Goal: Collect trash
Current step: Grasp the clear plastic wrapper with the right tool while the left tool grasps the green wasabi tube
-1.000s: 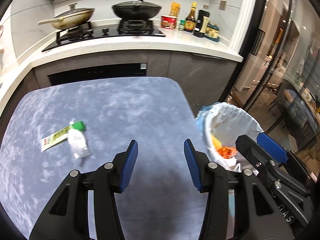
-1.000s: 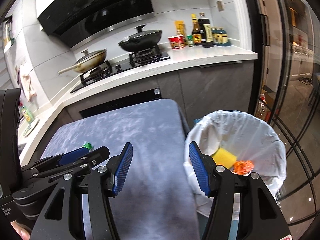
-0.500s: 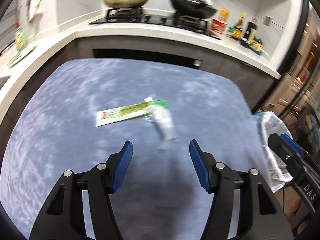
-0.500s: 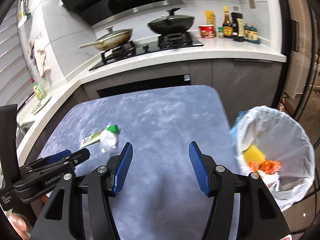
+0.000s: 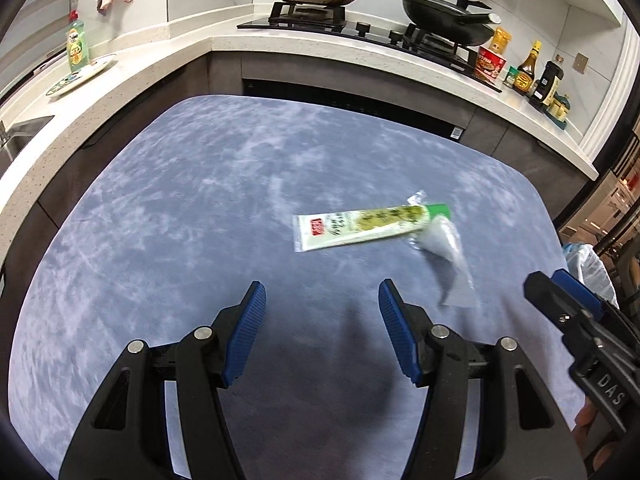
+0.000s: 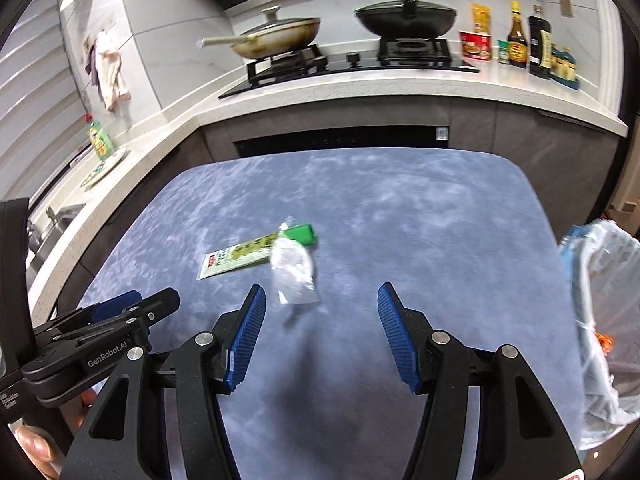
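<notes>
Two pieces of trash lay on the blue mottled table (image 5: pixel 168 216): a long green-and-white wrapper (image 5: pixel 360 226) and a clear crumpled plastic bag (image 5: pixel 444 248) touching its green end. A second before, the left gripper (image 5: pixel 322 308) had looked toward the white-lined trash bin (image 6: pixel 600 280) with the wrapper far off to its left; now both pieces sat ahead and slightly right of its fingertips, and only a sliver of the bin showed at the right edge. The right gripper (image 6: pixel 318 308) had likewise swung away from the bin, which had been straight ahead of it and was now at its far right; the plastic bag lay just ahead of its left finger (image 6: pixel 246 332), the wrapper further ahead and to the left. Both grippers were released, jaws apart with nothing between them, over bare table.

Beyond the table ran a pale counter (image 6: pixel 400 80) with a gas hob carrying a beige pan (image 6: pixel 280 36) and a black lidded wok (image 6: pixel 406 18). Sauce bottles (image 6: pixel 518 38) and a red instant-noodle cup (image 6: pixel 474 44) stood to the right of the hob, a green detergent bottle (image 6: pixel 100 140) far left.

Readable writing: "GenRobot.AI" on the left gripper's body in the right view, "DAS" on the right gripper's in the left view. The wrapper's print was too small to read.
</notes>
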`<state>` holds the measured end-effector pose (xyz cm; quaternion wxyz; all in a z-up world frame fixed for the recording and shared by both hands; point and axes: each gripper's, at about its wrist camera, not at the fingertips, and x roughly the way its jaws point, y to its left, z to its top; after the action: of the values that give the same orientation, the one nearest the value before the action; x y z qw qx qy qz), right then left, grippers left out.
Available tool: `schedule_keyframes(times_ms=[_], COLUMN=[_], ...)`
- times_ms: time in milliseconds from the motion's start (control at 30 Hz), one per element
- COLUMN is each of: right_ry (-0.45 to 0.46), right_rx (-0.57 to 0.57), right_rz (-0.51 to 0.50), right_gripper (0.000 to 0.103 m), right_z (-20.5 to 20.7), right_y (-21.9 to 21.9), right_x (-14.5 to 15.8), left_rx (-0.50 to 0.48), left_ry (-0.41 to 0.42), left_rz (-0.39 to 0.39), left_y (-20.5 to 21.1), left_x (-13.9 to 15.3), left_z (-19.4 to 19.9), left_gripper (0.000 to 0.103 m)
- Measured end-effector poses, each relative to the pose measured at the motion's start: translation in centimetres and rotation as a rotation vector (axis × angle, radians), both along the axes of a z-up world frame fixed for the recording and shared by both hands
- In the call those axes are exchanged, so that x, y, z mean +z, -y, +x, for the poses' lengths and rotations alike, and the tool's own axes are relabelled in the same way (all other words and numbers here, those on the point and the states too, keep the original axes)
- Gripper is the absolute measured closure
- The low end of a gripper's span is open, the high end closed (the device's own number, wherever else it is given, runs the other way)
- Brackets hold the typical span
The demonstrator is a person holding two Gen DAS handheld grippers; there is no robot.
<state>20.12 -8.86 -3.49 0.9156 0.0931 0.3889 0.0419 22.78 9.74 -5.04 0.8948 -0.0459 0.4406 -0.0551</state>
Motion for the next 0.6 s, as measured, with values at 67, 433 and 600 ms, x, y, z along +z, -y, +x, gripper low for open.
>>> schedule_keyframes(times_ms=[67, 433, 600], right_ry=[-0.008, -0.056, -0.09], right_rx=[0.015, 0.05, 0.028], right_rz=[-0.009, -0.023, -0.012], right_gripper=[0.046, 0.066, 0.098], right_z=[1.0, 5.0, 5.0], right_y=[-1.0, -3.6, -2.7], right_x=[-0.5, -3.0, -4.1], left_rx=[0.002, -0.044, -0.118], left_ry=[-0.004, 0.003, 0.042], left_rz=[0.001, 0.032, 0.033], left_y=[-0.5, -1.1, -0.1], left_x=[-0.3, -1.0, -1.1], left_z=[0.5, 3.4, 5.0], left_gripper=[0.047, 0.044, 0.026])
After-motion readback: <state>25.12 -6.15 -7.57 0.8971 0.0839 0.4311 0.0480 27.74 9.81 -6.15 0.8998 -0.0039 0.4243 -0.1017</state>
